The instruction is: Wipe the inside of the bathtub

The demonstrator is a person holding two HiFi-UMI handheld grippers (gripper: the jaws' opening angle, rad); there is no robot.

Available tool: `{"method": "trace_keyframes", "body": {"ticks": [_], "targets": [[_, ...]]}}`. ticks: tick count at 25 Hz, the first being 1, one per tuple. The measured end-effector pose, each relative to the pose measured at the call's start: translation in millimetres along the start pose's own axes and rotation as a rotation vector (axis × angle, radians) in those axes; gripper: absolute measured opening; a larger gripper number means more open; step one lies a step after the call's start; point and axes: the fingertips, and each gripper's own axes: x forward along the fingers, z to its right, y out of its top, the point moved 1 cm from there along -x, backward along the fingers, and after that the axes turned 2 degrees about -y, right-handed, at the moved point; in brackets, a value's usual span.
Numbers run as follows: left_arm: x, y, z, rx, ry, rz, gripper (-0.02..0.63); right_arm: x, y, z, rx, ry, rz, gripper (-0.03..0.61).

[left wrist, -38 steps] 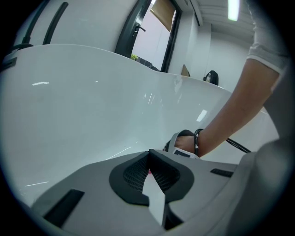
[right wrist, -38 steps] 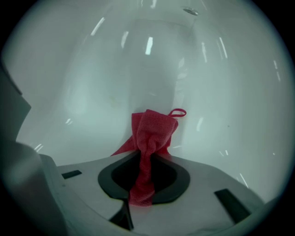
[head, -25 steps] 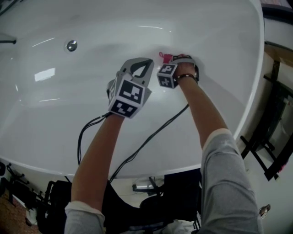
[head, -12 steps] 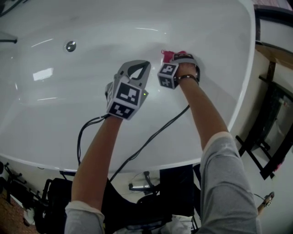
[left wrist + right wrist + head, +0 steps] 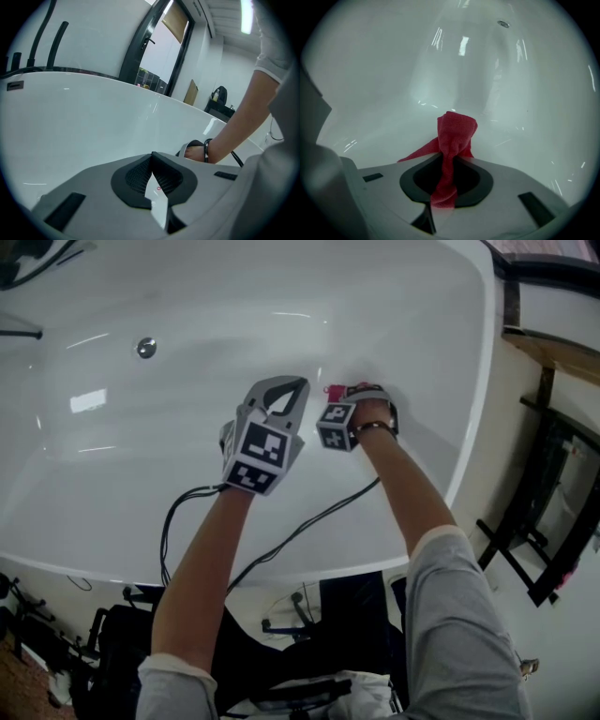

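Two black cables trail back from my hands over the near rim of the bathtub. My left gripper hangs inside the tub, just beside the right one, its fingers clenched tip to tip with nothing between them. My right gripper sits a little farther in, toward the tub's right side, its fingers clamped on a red cloth. The cloth runs up between them and bunches out past the tips, where it seems to meet the white inner surface. Well beyond, to the left, lies the round metal drain.
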Motion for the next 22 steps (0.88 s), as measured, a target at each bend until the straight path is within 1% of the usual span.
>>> {"method": "trace_keyframes", "body": {"ticks": [2, 6, 8, 10, 14, 16, 20, 22], "targets": [[1.8, -0.3, 1.8, 0.004, -0.002, -0.002, 0.005, -0.2, -5.6, 23.5, 0.030, -0.048, -0.003, 0.058], [4.8, 0.6, 4.7, 0.004, 0.008, -0.003, 0.005, -9.0, -30.2, 81.6, 0.104, -0.191, -0.034, 0.058], [4.7, 2.9, 5.5, 0.000, 0.011, 0.001, 0.005, -14.8, -41.0, 99.2, 0.132, -0.221, -0.048, 0.058], [3.6, 5.2, 6.4, -0.004, 0.013, 0.004, 0.005, -18.2, -44.4, 101.4, 0.128, -0.227, -0.051, 0.058], [3.7, 14.7, 10.0, -0.010, 0.012, 0.017, 0.005, -21.9, -45.9, 84.0, 0.098, -0.224, -0.053, 0.058], [1.8, 17.9, 13.5, -0.017, 0.010, 0.019, 0.005, -23.7, -43.2, 64.9, 0.088, -0.192, -0.050, 0.058], [-4.0, 26.3, 26.1, -0.021, 0.000, 0.022, 0.005, -31.6, -41.2, 7.7, 0.025, -0.075, -0.040, 0.058], [-7.5, 30.7, 31.0, -0.023, -0.001, 0.023, 0.005, -34.2, -39.9, -12.2, -0.018, -0.069, -0.023, 0.058]]}}
